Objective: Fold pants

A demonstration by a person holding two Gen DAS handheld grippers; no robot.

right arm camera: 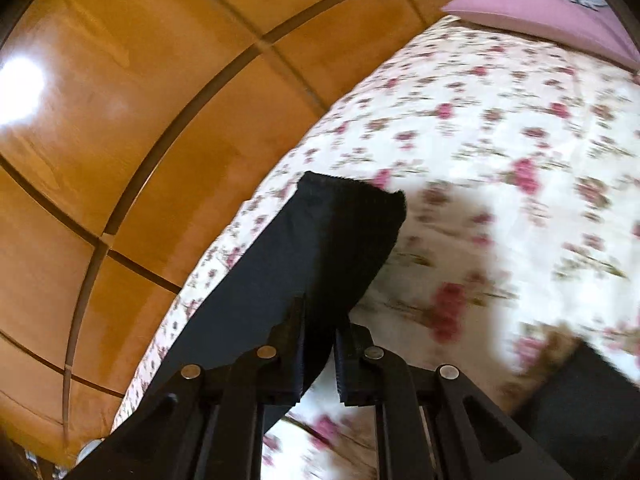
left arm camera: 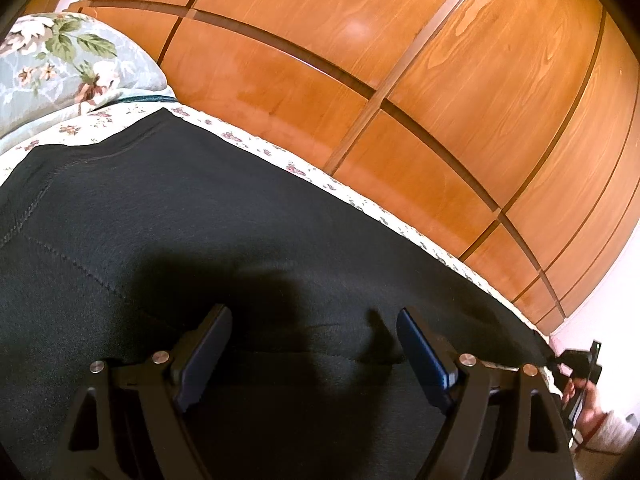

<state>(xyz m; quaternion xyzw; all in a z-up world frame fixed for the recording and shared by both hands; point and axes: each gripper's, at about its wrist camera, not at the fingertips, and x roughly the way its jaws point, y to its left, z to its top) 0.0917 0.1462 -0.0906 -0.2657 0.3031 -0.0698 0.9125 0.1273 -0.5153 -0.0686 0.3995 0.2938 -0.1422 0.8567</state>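
R gripper [right arm camera: 318, 340] jaws clamp pants [right arm camera: 328, 240] leg; L gripper [left arm camera: 314, 344] jaws wide.

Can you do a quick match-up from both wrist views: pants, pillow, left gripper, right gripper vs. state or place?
Column 1:
1. pants
2. pillow
3. left gripper
4. right gripper

Column 2:
A. pink, at the far end of the bed
B. open above flat black cloth
C. black, spread on the floral sheet
D. shut on a pant leg

Pairs: 1-C, 2-A, 3-B, 4-D
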